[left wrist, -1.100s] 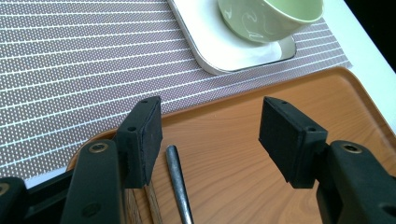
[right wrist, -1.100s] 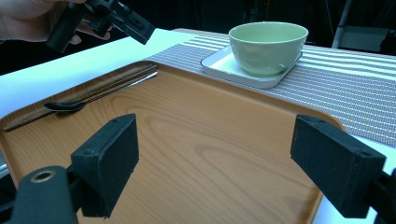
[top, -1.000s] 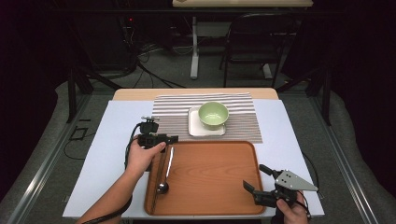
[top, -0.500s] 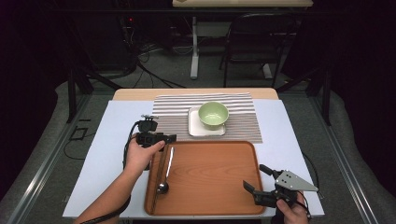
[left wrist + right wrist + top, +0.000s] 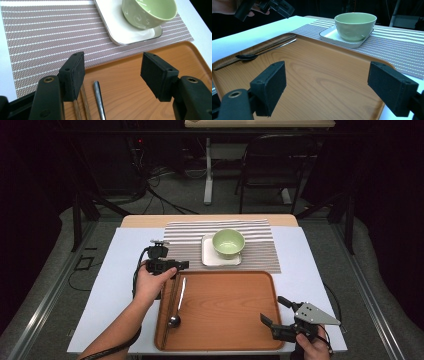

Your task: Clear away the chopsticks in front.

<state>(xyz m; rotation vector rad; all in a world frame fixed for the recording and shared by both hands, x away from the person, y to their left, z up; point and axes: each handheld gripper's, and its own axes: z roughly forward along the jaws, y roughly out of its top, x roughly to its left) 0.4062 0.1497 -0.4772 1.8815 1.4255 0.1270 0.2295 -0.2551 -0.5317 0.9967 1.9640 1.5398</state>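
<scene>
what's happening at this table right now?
A person holds a gripper in each hand over a wooden tray. The left gripper hangs open above the tray's far left corner, over the handle ends of a spoon and chopsticks lying along the left edge. The right gripper sits open at the tray's near right corner, holding nothing. Beyond the tray, a green bowl stands on a white plate on a striped mat.

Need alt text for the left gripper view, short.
Two open black gripper fingers frame the near edge of a wooden tray holding a spoon handle and chopsticks. Beyond, a green bowl sits on a white plate on a striped placemat.
</scene>
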